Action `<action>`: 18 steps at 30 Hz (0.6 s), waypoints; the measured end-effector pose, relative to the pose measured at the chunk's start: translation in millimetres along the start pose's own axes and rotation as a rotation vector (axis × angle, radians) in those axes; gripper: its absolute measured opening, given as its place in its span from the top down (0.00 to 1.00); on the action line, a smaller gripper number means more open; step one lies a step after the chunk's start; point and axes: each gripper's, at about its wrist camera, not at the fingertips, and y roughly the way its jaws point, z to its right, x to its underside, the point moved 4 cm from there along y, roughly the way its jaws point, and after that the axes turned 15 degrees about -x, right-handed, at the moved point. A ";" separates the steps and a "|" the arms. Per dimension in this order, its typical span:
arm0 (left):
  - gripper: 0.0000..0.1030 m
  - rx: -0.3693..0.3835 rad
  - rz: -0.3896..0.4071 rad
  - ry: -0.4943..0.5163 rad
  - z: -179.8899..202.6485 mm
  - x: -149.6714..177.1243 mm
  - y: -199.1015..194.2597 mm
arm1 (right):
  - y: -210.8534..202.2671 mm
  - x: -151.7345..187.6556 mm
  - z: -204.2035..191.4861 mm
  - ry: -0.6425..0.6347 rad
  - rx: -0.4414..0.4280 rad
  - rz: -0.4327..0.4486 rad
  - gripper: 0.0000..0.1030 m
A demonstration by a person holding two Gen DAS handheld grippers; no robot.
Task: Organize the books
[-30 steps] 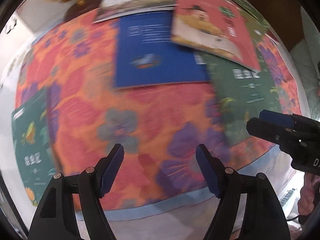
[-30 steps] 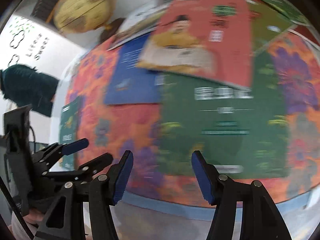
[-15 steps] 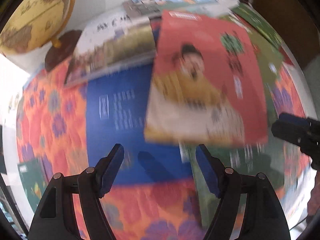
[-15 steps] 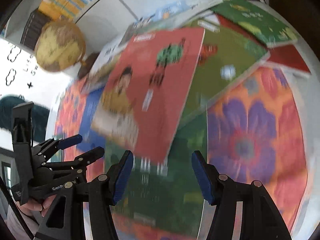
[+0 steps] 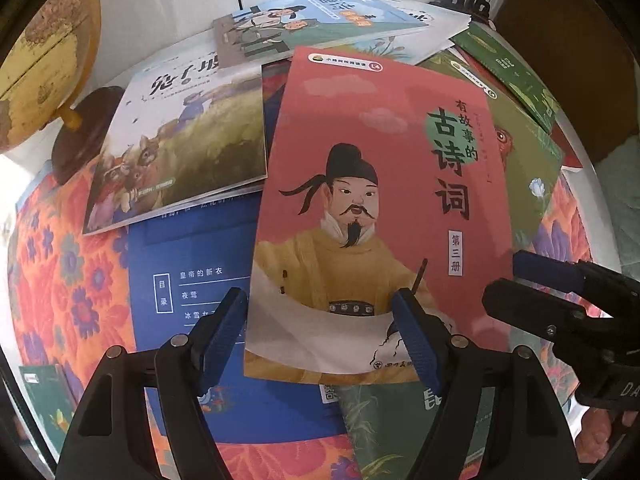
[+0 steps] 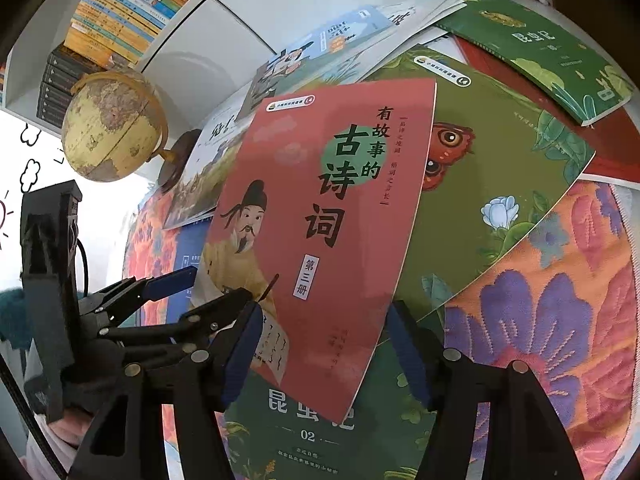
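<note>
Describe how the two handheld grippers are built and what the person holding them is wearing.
Both the left gripper and the right gripper are black plastic, with angular jaws fixed by silver screws and ridged blue pads. White lettering marks the right one's body. In the right wrist view a black cable loops beside the left gripper's boxy body, above a dark teal sleeve.

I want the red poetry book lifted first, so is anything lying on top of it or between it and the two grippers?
Nothing visible. The red poetry book lies topmost, overlapping the blue book and green books. The left gripper and right gripper hover open over its near edge.
</note>
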 end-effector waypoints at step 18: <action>0.29 0.034 -0.009 0.097 29.5 17.7 -7.7 | -8.2 19.0 9.6 0.006 -0.050 -0.072 0.31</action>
